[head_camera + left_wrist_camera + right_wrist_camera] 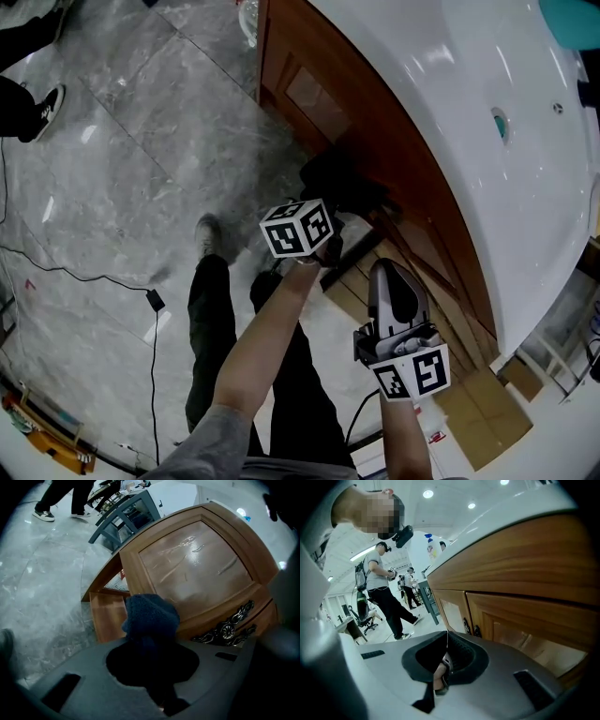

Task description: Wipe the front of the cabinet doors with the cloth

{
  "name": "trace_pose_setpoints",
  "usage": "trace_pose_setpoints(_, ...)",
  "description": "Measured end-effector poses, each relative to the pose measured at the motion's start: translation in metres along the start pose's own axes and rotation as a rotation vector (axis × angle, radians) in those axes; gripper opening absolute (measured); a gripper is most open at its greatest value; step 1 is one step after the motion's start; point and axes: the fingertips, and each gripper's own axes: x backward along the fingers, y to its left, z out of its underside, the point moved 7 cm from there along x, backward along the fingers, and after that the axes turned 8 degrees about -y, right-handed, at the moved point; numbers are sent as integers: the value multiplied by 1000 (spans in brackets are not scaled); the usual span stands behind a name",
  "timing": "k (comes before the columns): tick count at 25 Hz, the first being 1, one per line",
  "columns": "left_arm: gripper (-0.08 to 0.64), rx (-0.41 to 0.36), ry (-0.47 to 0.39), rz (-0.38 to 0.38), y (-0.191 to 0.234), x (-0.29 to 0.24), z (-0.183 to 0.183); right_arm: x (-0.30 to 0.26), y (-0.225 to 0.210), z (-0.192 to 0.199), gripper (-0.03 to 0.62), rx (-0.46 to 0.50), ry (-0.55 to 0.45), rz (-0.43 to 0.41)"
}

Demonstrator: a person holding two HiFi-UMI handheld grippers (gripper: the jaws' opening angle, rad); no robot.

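Head view, hard to make out: your left tool point(150, 640) ends in a dark mass against the cabinet doors point(373, 155), mid-frame. You cannot separate tool from cloth there.
Left tool: closed tight on the cloth point(151, 615). The dark blue wad bulges out past the tips and buries them.
Cloth: centre of the left gripper view, against the lower rail of a panelled door point(197, 569), just left of the ornate metal handle point(228, 631). You cannot tell whether it presses on the wood.
Right tool point(446, 643): jaws drawn together with nothing between them. It sits at the lower right of the head view, apart from the wood.
Cut off: the door's right side fades into the dark rim of the left gripper view.
Counter point(469, 103): white and glossy, overhanging the doors at the upper right of the head view.
Around: an open wooden shelf point(104, 616) left of the cloth; grey marble floor point(112, 159); a black cable point(94, 277) across it.
Background: people point(382, 590) stand well apart, at the left of the right gripper view.
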Motion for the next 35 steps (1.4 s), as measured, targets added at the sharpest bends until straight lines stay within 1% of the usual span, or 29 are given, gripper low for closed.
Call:
trace_pose_setpoints(4,51,7,16,-10,7,-3,4,1,-3,3,11,-4,3,5)
trace_pose_setpoints(9,51,14,18,0,7,2,1,1,-1,4,11,-8,3,5)
trace_pose_setpoints(14,52,21,10,0,4,30,-15,4,8,-3,11,-16,-9,12)
trace_pose_setpoints(17,51,13,12,18,-3,49,-27,4,18,-9,11,-25,-19,23)
trace_pose_setpoints(21,51,20,5,54,-17,77,-45,1,37,-17,11,-35,-31,35)
trace_pose_setpoints(25,51,46,-17,100,-36,100,-69,-2,55,-28,11,-40,-52,61)
trace_pose_setpoints(30,51,74,-28,175,-60,122,-97,-7,80,-39,11,-35,-77,100)
trace_pose_setpoints(35,51,92,-31,259,-87,138,-120,-13,95,-43,11,-60,-108,160)
